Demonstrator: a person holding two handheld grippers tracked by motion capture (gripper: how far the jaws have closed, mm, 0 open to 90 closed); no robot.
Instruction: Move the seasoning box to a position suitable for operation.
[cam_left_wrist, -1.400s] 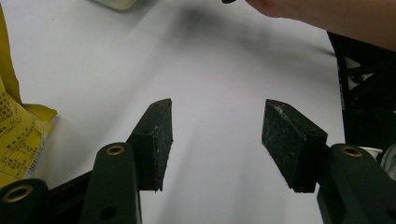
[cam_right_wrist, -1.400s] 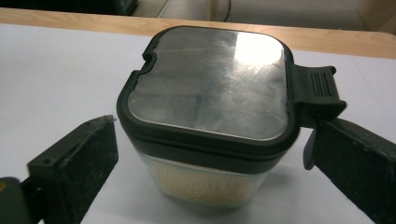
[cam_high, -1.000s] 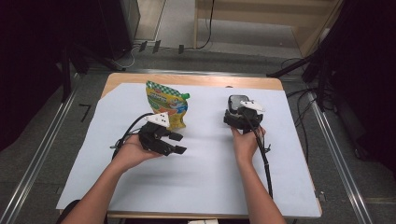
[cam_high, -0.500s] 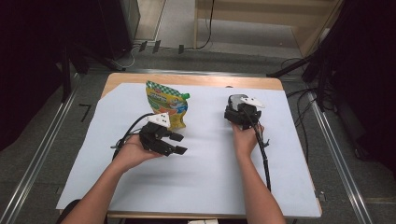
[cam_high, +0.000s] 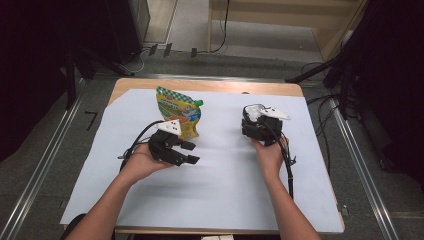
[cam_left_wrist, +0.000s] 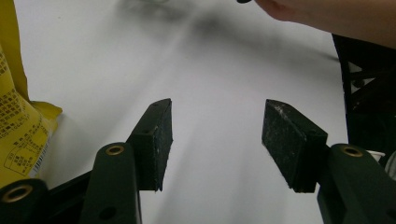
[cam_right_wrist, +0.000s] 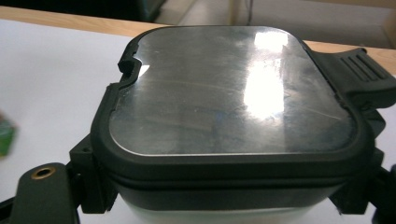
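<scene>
A square container with a black-rimmed clear lid (cam_right_wrist: 233, 93) and a latch tab on its right side sits between the jaws of my right gripper (cam_right_wrist: 210, 198), which is shut on its sides. From above, the container's pale body (cam_high: 254, 112) peeks out beyond the right gripper (cam_high: 258, 124) at the table's right centre. A yellow and green spouted pouch (cam_high: 178, 111) lies at the back left. My left gripper (cam_high: 189, 153) rests just in front of the pouch, open, its jaws pointing right with nothing between them. The pouch's yellow edge (cam_left_wrist: 18, 126) lies left of the left gripper (cam_left_wrist: 217, 135).
A white sheet (cam_high: 220, 190) covers the wooden table (cam_high: 210, 86). Cables trail from both grippers toward the person. Dark equipment and floor cables surround the table, with metal rails (cam_high: 45, 170) on the floor at either side.
</scene>
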